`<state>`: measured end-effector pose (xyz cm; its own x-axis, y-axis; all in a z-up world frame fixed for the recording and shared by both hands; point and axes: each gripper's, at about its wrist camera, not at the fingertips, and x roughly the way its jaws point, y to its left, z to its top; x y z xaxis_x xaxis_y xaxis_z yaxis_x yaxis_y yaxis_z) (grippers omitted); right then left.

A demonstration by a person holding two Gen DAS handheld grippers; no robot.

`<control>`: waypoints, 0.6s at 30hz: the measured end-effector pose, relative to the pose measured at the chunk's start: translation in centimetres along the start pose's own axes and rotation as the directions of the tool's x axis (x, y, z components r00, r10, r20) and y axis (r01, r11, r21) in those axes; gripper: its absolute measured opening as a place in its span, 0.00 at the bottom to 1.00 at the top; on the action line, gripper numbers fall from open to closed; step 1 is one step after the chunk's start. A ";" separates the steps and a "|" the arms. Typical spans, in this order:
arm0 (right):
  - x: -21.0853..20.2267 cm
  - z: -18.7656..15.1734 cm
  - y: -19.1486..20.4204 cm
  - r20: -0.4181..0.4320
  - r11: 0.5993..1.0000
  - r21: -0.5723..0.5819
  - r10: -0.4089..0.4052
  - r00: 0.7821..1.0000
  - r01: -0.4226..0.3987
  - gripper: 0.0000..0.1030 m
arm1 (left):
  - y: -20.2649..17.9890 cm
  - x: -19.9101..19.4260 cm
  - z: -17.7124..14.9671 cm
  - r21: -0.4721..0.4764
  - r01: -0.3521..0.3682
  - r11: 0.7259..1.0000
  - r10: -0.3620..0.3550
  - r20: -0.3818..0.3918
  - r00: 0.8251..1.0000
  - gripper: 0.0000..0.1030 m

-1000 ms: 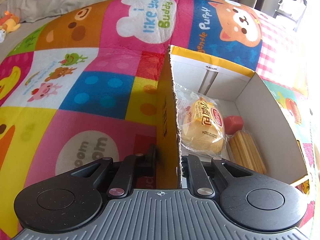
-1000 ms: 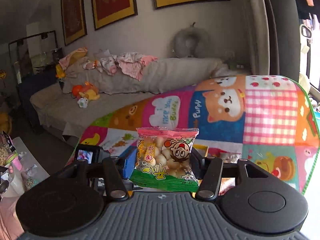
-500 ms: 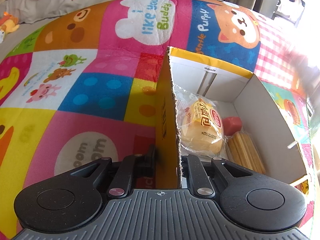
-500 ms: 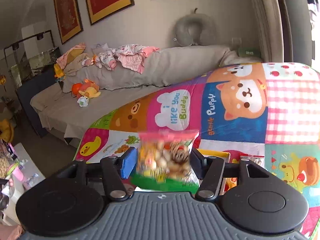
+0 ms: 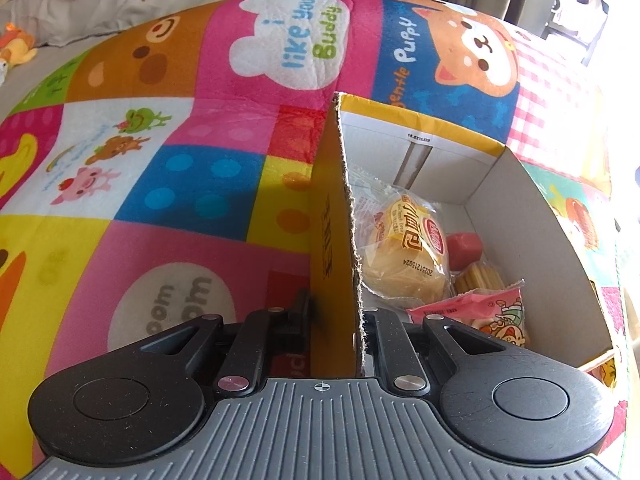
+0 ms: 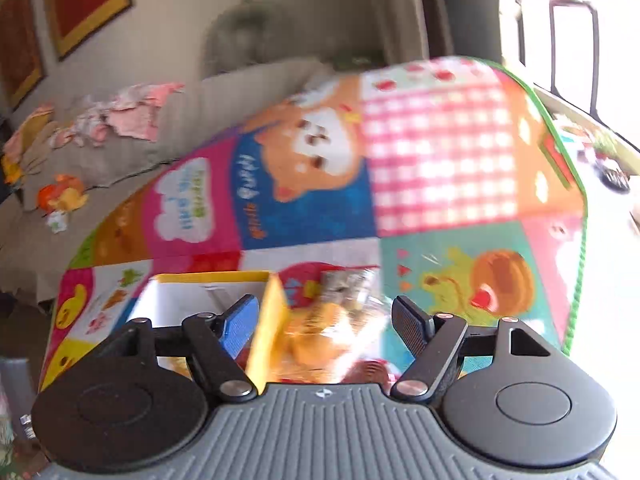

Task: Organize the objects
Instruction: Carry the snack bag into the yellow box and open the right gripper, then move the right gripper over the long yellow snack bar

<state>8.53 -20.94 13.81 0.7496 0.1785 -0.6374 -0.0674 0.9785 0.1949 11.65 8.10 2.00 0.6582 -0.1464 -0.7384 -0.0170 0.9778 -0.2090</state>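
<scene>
The play mat (image 5: 168, 184) covered the floor under everything, its bright patchwork of cartoon animals also filling the right wrist view (image 6: 440, 168). The cardboard box (image 5: 552, 248) stood on the mat, open at the top, with yellow outer faces and white inner walls; it also appeared at the lower left of the blurred right wrist view (image 6: 208, 280). The left gripper (image 5: 334, 320) was clamped on the near side wall of the box, one finger outside and one inside. The right gripper (image 6: 324, 320) stood with its fingers wide apart and held nothing. Inside the box, a wrapped bread roll (image 5: 404, 256) lay against the gripped wall. The pink snack bag (image 5: 480, 314) lay in the near part of the box, just beside the roll. A pack of biscuit sticks (image 5: 480, 280) showed behind it, and a small red block (image 5: 464, 248) sat farther back.
</scene>
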 end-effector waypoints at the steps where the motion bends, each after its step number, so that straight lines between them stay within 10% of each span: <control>1: 0.7 0.2 -0.9 -0.016 1.000 0.022 -0.009 1.000 0.009 0.72 | 0.0 0.0 0.0 0.000 0.000 1.000 0.000 0.000 1.000 0.13; 18: 9.8 -0.9 -1.9 -0.167 0.991 0.107 0.097 0.981 -0.080 0.60 | 0.0 0.1 -0.1 -0.003 0.002 1.000 -0.002 0.000 1.000 0.14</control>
<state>15.38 -20.99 6.51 0.6187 0.2875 -0.7311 -0.0560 0.9444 0.3240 11.64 8.11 1.89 0.6581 -0.1483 -0.7381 -0.0176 0.9771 -0.2121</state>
